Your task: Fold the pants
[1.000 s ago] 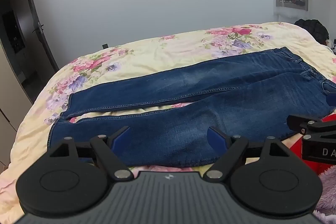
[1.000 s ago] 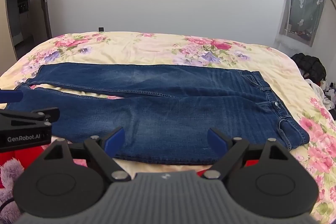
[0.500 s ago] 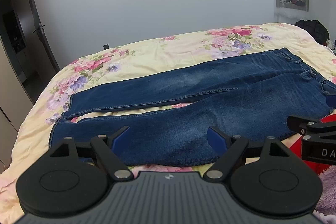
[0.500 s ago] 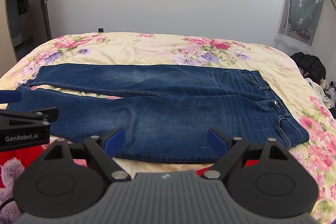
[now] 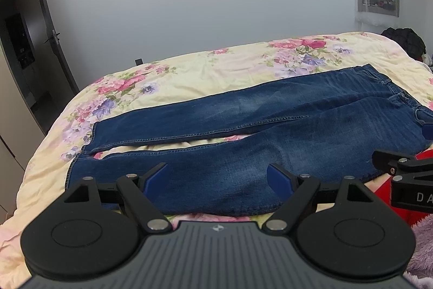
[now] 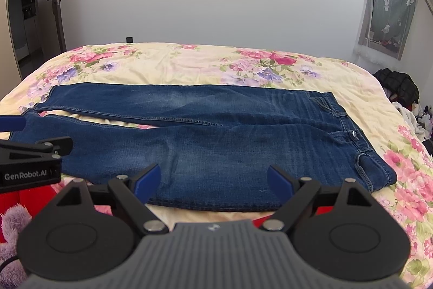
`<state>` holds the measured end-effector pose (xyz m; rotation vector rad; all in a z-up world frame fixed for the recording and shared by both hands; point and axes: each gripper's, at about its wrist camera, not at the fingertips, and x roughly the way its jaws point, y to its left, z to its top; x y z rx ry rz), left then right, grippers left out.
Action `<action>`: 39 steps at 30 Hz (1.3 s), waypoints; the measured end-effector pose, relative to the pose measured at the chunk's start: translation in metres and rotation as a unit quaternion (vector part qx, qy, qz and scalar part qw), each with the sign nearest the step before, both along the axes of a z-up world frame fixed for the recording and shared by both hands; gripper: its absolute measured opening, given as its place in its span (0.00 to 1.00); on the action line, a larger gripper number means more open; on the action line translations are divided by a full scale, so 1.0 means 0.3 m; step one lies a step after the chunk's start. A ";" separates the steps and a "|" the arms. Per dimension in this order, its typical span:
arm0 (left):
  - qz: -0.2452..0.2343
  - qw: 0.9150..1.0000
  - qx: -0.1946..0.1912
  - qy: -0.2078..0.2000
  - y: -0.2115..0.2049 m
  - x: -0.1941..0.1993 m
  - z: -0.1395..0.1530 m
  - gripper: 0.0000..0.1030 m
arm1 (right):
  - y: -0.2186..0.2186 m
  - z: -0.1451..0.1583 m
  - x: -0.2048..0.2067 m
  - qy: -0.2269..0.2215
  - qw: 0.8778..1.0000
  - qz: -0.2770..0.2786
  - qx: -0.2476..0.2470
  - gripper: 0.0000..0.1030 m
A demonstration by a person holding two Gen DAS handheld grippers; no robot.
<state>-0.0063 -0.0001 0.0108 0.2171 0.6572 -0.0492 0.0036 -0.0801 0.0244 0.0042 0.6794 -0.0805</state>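
Note:
Blue jeans (image 5: 243, 126) (image 6: 216, 132) lie flat across the floral bedspread, both legs spread side by side, hems to the left and waistband to the right. My left gripper (image 5: 217, 176) hovers open over the near leg's lower edge, holding nothing. My right gripper (image 6: 213, 179) is likewise open above the near edge of the jeans around the thigh. Each gripper shows at the side of the other's view: the right one (image 5: 406, 175), the left one (image 6: 29, 159).
The bedspread (image 6: 189, 64) is pale yellow with pink and purple flowers. A dark bag and piled clothes (image 6: 400, 88) sit past the bed's right side. A door (image 5: 40, 58) stands open at the left. Red and purple fabric (image 6: 16, 210) lies near me.
Both views have shifted only slightly; the jeans lie as before and both grippers stay open.

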 end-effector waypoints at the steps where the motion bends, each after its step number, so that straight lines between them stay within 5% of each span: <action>1: 0.000 1.000 0.000 0.000 0.003 0.000 0.002 0.93 | 0.001 0.001 -0.001 0.000 1.000 0.000 0.000 0.80; 39: 0.005 1.000 0.000 0.001 0.014 -0.007 -0.006 0.93 | 0.000 -0.009 -0.011 0.004 1.000 -0.007 0.001 0.80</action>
